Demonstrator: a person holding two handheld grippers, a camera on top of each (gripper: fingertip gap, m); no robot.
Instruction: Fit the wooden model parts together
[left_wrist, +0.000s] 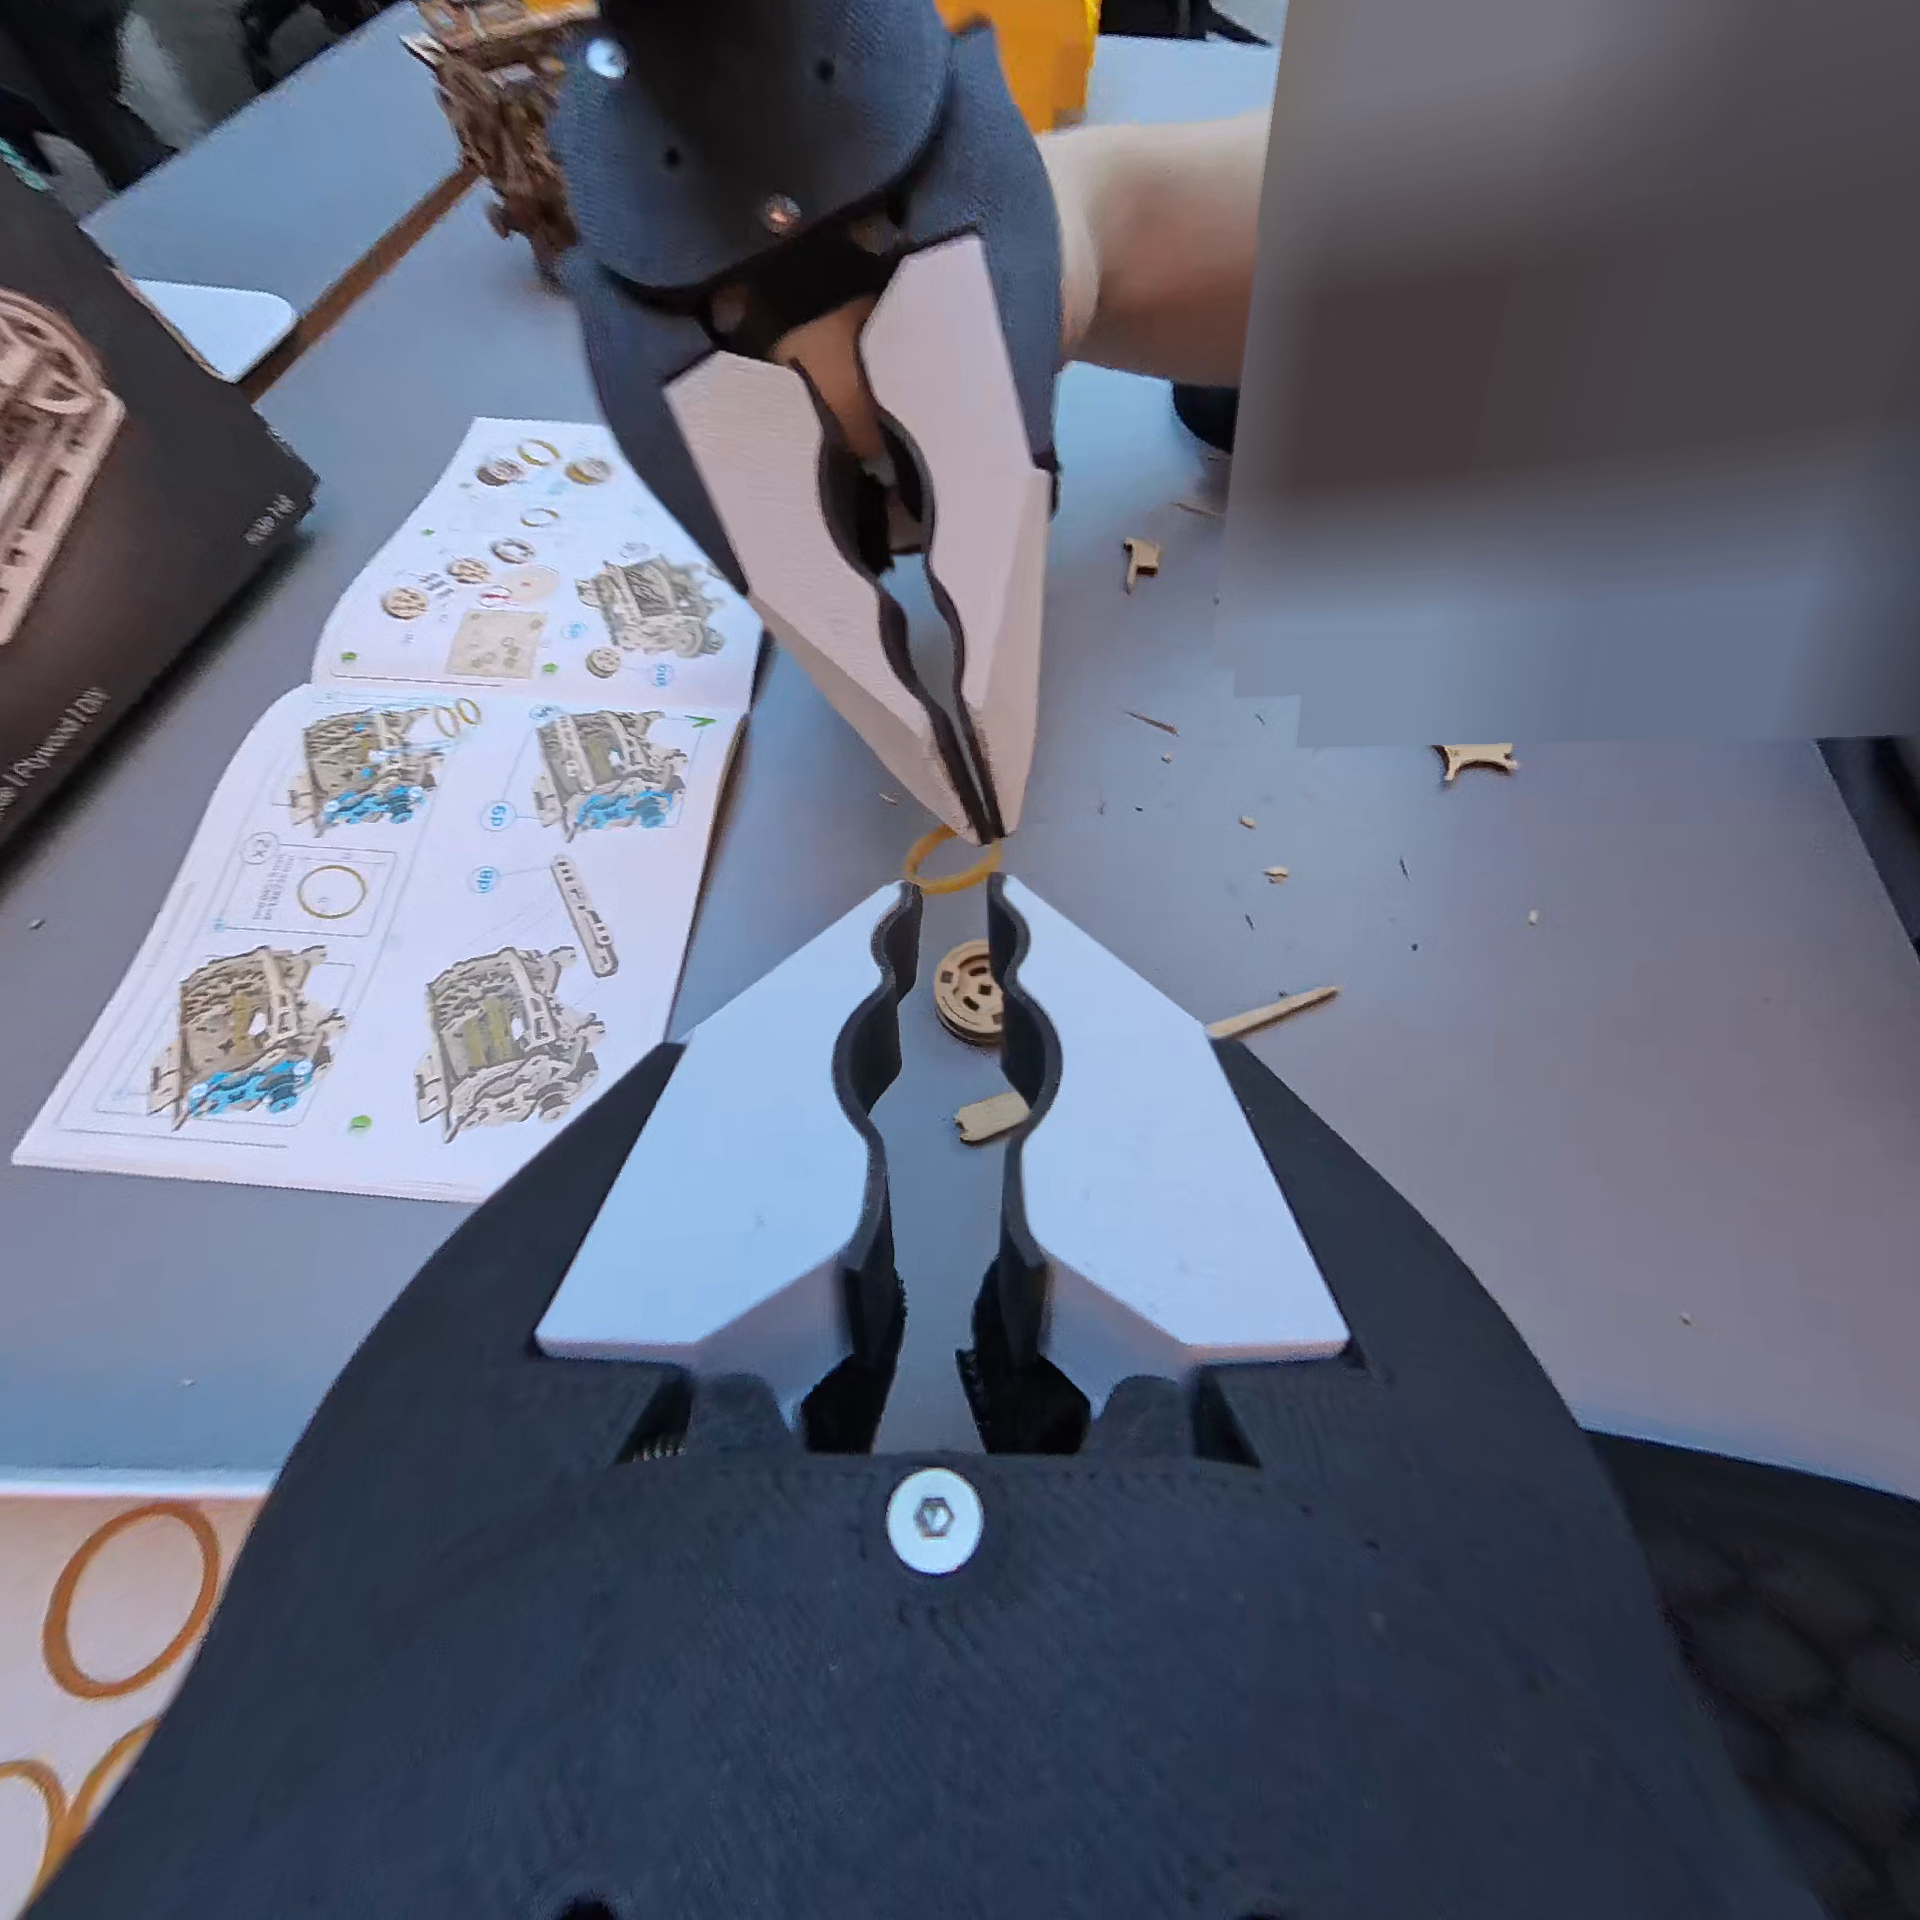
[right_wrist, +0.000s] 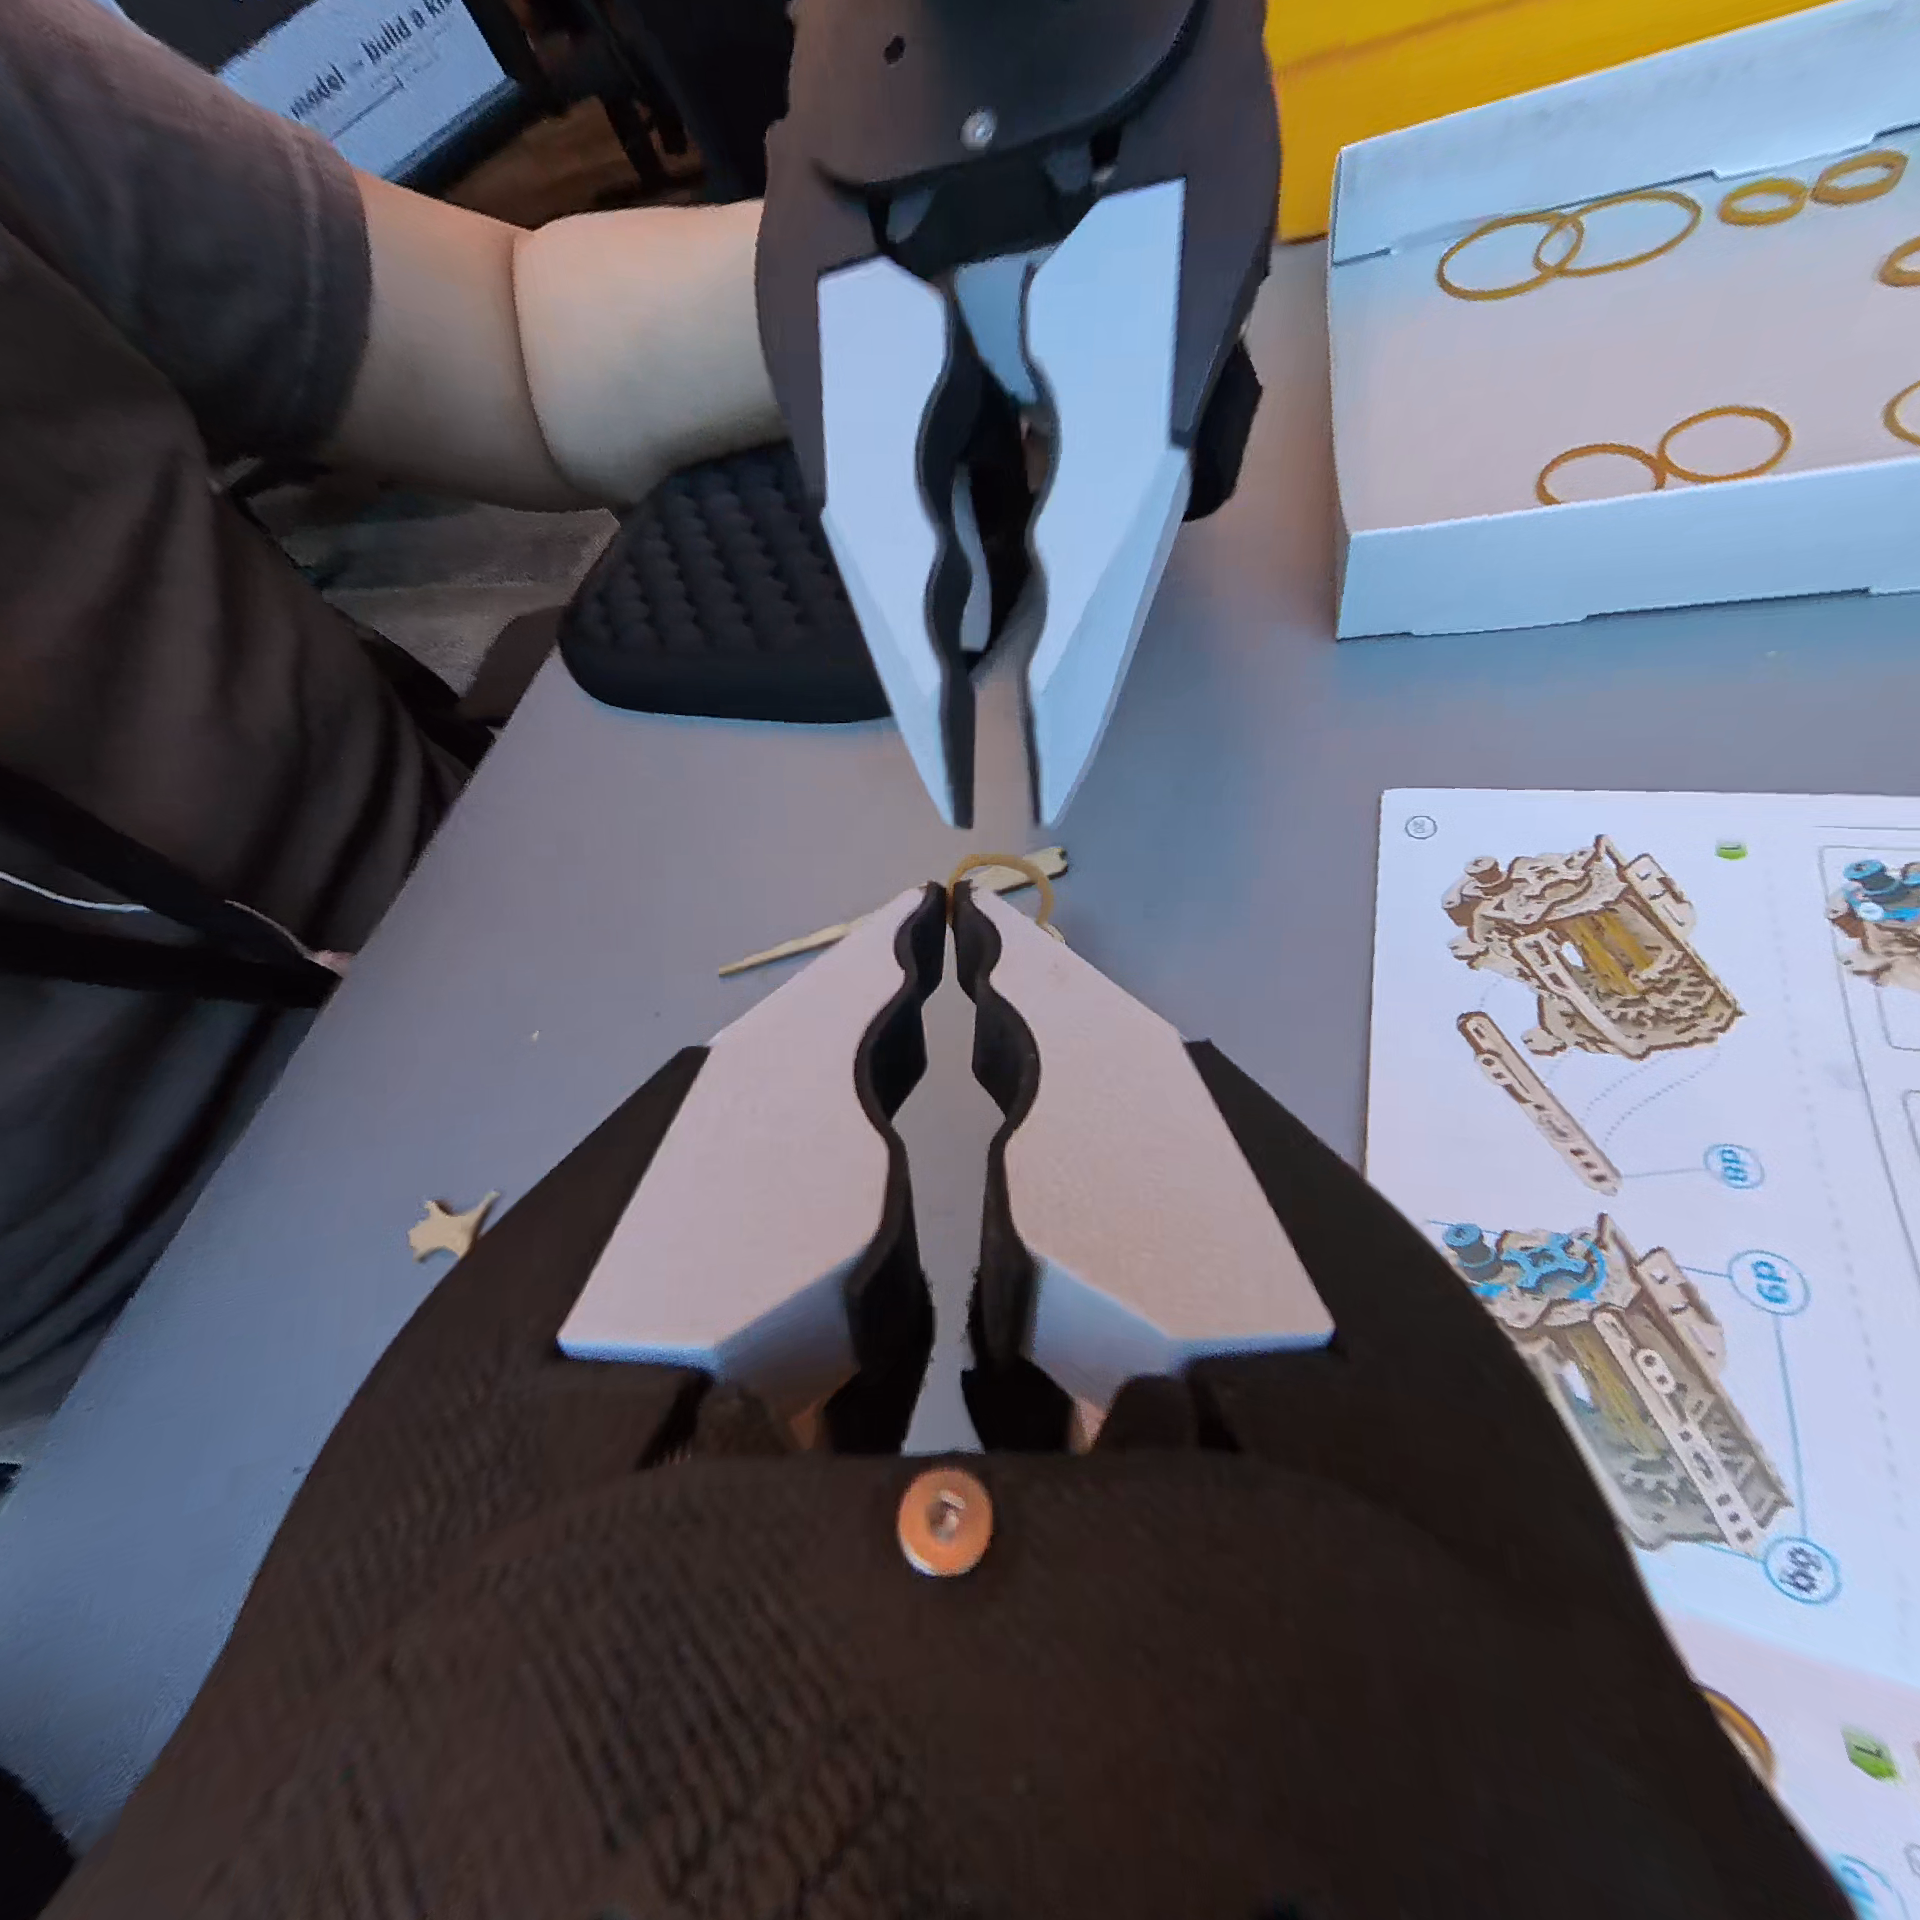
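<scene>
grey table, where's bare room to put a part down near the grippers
Free: the grey table to the right of the left gripper, past the wooden stick; only small chips there. Crowded: the open instruction booklet on the other side, and between the jaws, with the rubber band and wooden wheel.

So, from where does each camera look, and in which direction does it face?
Left wrist view: sits on the left gripper, looks along its fingers over the table toward the right gripper; a forearm shows.
Right wrist view: sits on the right gripper, faces the left gripper; sleeve and forearm show.
Shared: rubber band, open booklet, both grippers.
</scene>
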